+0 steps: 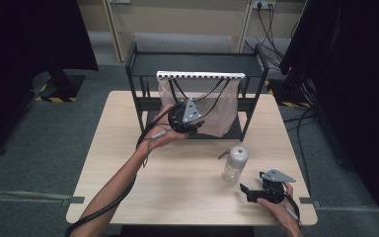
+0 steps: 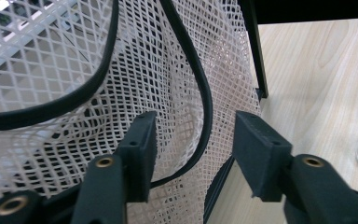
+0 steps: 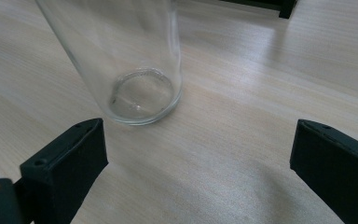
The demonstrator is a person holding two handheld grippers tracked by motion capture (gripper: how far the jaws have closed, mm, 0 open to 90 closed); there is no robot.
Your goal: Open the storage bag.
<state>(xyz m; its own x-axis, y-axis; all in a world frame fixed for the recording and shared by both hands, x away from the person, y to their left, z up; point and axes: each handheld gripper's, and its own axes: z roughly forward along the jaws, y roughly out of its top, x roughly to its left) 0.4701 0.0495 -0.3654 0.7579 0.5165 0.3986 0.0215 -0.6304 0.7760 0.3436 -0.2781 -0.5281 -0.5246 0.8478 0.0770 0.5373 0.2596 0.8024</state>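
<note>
Item: mesh bag [image 2: 74, 93] hung on the rack [image 1: 143, 74]. Our left gripper [image 2: 193, 140] stands half spread around the mesh and its black cord [image 2: 205, 107], not yet pinching; we should catch both squarely. Right gripper [image 3: 198, 158] rests wide open beside the jar [image 3: 135, 60].

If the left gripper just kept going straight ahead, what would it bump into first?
Probably the white mesh bag hanging on the rack: the left gripper has its jaws open around the bag's black cord, with the netting right behind.

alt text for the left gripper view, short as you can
The left tongs stand open around a black cord handle of a white mesh bag, pads not touching it. At right are the black rack's leg and the light wooden table.
</note>
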